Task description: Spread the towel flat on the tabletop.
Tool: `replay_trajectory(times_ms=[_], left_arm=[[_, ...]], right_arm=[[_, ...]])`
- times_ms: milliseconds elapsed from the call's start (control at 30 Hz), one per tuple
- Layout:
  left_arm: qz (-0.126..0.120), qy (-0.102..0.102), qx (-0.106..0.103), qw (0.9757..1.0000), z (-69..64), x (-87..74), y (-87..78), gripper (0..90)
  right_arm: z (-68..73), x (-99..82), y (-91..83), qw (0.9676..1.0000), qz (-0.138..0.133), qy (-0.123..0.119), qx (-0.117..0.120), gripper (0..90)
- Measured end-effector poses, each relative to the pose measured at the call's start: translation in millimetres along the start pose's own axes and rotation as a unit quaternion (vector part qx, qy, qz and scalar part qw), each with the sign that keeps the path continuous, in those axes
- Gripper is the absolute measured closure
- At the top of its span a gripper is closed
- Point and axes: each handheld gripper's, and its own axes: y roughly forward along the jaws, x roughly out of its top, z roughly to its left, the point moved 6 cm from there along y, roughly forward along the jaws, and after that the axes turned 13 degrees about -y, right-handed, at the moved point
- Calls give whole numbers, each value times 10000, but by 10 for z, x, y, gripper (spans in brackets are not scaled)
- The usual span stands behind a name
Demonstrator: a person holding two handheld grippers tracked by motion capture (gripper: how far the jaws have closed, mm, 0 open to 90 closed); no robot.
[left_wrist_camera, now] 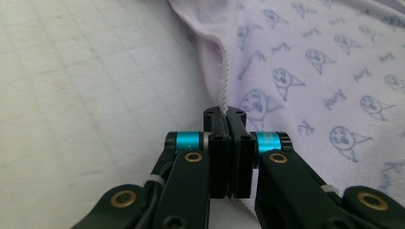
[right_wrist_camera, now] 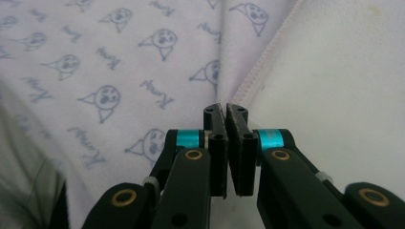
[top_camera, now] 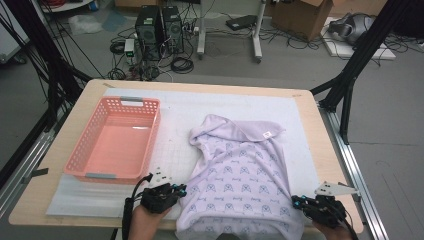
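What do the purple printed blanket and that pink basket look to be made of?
The blanket looks like soft knit or fleece fabric, matte: it drapes in folds, has a stitched hem, a small sewn label and a printed pattern. Which fibre it is, I cannot tell. The pink basket looks like moulded plastic, slightly glossy: rigid walls pierced with a regular lattice of holes, with grey handle strips at each end.

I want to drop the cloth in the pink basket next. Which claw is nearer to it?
Left. The left claw sits just past the pink basket's near corner; the right claw is across the lilac cloth.
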Motion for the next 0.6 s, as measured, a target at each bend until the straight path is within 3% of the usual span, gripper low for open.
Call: replay_trajectory(times_ms=[33,133,367,500,533,600], left_arm=[[-116,-22,13,9999,26,43,-32,880],[-156,-22,149,9998,90,148,35,880],[-331,7,681,9971,274,467,314,880],[-337,10,758,9966,307,449,396,867],[-373,-57,724,9967,300,434,391,817],[-329,-214,593,9975,279,368,346,612]], right_arm=[[-17,3,-55,10000,-76,19,-43,874],[-129,67,-117,9993,-274,168,-179,873],[-322,215,119,9976,-368,168,-566,872],[-395,285,209,9956,-400,133,-840,869],[-388,292,217,9955,-416,107,-850,854],[-367,287,189,9950,-449,127,-878,748]])
